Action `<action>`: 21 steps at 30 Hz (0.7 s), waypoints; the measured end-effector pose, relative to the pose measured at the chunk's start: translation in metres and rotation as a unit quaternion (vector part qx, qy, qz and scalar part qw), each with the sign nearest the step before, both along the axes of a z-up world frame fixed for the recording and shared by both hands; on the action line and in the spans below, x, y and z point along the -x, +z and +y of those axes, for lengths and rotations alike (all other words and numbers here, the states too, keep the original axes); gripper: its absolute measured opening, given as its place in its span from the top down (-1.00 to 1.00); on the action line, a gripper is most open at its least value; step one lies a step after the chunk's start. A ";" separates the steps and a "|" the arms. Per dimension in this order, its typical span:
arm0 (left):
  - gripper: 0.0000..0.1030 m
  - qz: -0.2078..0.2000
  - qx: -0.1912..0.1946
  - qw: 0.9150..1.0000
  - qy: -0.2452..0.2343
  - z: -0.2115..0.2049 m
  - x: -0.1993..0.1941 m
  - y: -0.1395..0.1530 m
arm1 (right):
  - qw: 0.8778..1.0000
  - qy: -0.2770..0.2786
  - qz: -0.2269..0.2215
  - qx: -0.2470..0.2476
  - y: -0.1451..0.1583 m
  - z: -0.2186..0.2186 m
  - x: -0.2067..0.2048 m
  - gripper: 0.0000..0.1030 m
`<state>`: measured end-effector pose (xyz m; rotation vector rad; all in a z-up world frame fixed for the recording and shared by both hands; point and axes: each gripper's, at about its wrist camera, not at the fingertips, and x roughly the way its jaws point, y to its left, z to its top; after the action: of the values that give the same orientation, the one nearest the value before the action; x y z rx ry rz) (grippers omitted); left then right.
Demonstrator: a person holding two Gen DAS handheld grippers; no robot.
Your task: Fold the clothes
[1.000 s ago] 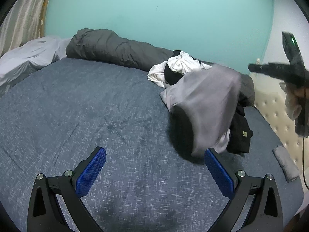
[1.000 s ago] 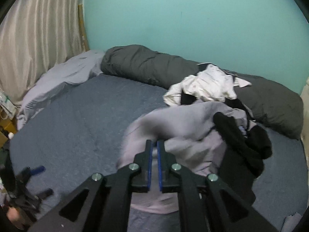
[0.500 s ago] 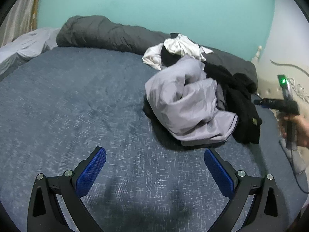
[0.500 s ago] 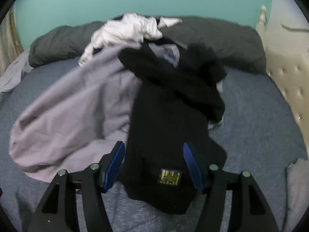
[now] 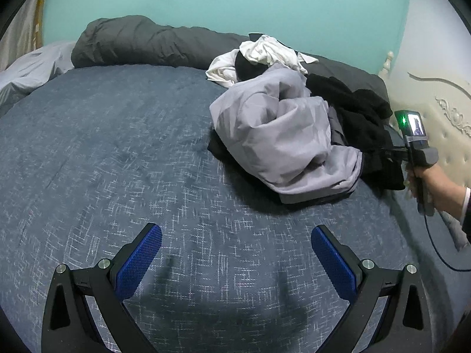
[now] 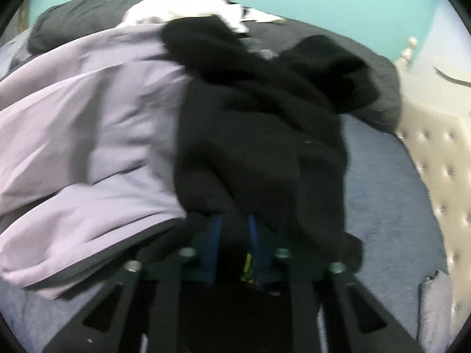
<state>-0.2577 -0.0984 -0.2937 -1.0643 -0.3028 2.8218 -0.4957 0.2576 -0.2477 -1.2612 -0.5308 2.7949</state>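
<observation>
A pile of clothes lies on the blue bed (image 5: 117, 153): a light grey garment (image 5: 279, 135), a black garment (image 5: 362, 117) and a white one (image 5: 265, 50) behind. My left gripper (image 5: 235, 253) is open and empty, low over the bed, well short of the pile. My right gripper (image 6: 234, 235) has closed on the near edge of the black garment (image 6: 259, 135), with its blue pads (image 6: 213, 235) nearly together around the cloth. The right gripper also shows in the left wrist view (image 5: 391, 151), at the pile's right side. The grey garment (image 6: 88, 135) lies left of it.
A rolled dark grey duvet (image 5: 141, 41) lies along the teal wall. A pale grey sheet (image 5: 29, 64) is at the far left. A cream tufted headboard (image 6: 435, 158) stands at the right, with a small folded grey cloth (image 6: 432, 309) beside it.
The right gripper dropped the grey garment onto the pile, opened, moved to the black garment and closed on its edge. The left gripper stayed open over the bed.
</observation>
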 end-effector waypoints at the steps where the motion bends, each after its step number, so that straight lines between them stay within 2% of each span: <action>1: -1.00 0.002 0.001 1.000 0.001 -0.001 0.000 0.001 | 1.000 -0.012 0.007 -0.008 0.001 0.007 0.004 0.81; 7: -1.00 -0.002 -0.006 1.000 0.003 -0.004 0.003 -0.001 | 0.993 -0.104 0.035 -0.038 0.011 0.065 0.033 0.83; 9: -1.00 -0.003 -0.007 1.000 0.002 -0.004 0.004 -0.001 | 0.990 -0.136 0.030 -0.024 0.014 0.092 0.045 0.82; 12: -1.00 -0.004 -0.008 1.000 -0.001 -0.001 0.006 -0.002 | 0.990 -0.136 0.015 0.038 0.016 0.111 0.051 0.74; 14: -1.00 -0.005 -0.007 1.000 -0.005 0.002 0.006 -0.002 | 0.991 -0.123 0.022 0.051 0.020 0.110 0.045 0.69; 18: -1.00 -0.005 -0.006 1.000 -0.008 0.004 0.004 -0.002 | 0.991 -0.087 0.086 0.052 0.043 0.103 -0.002 0.33; 21: -1.00 -0.002 -0.010 1.000 -0.005 0.002 0.003 0.001 | 0.988 -0.040 0.083 0.126 0.056 0.081 -0.031 0.04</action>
<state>-0.2607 -0.0962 -0.2925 -1.0634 -0.3241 2.8029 -0.4645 0.3383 -0.1914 -1.0411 -0.1186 2.9318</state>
